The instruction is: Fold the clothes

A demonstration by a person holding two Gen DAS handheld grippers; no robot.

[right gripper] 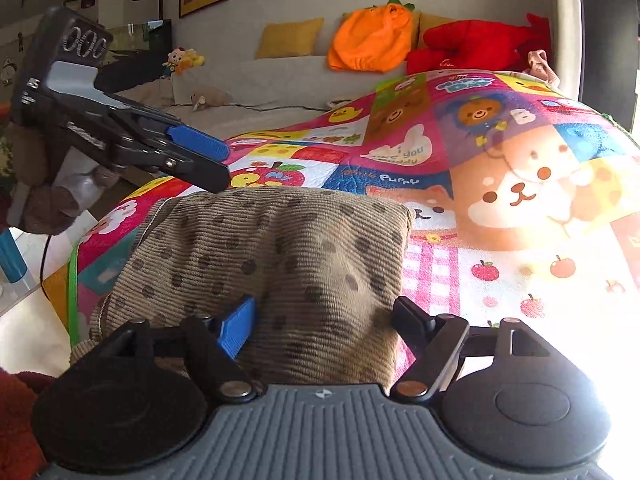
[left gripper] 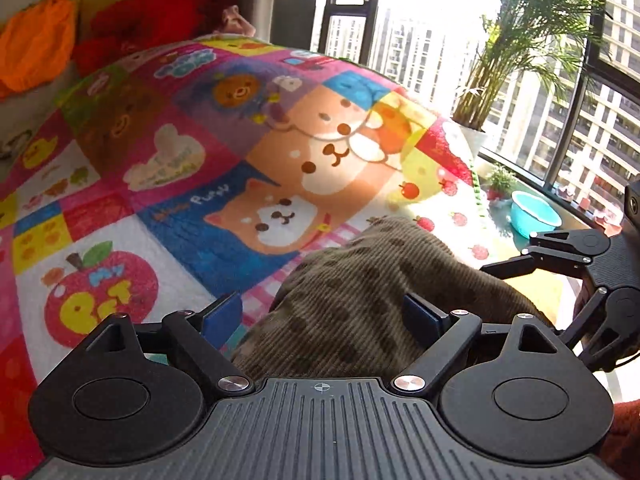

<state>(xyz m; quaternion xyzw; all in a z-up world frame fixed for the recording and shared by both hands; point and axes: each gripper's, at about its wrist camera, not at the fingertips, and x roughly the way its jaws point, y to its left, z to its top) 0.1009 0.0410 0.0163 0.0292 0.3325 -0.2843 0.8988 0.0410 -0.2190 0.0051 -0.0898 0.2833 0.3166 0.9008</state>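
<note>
Clothes: a spotted brown corduroy garment (right gripper: pixel 280 264) lies folded compact near the cartoon-print blanket's (left gripper: pixel 168 152) front edge. We hold left gripper (left gripper: pixel 324 312) and right gripper (right gripper: pixel 324 320) fingers spread wide, gripping nothing; little folding seems left.

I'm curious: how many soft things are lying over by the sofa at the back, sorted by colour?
Counted in the right wrist view:
Orange: 1, the pumpkin plush
Red: 1, the red plush
Yellow: 1, the yellow cushion
Pink: 1, the small pink cloth
Total: 4
A second cushion may sit behind the plushes; it is mostly hidden.
</note>
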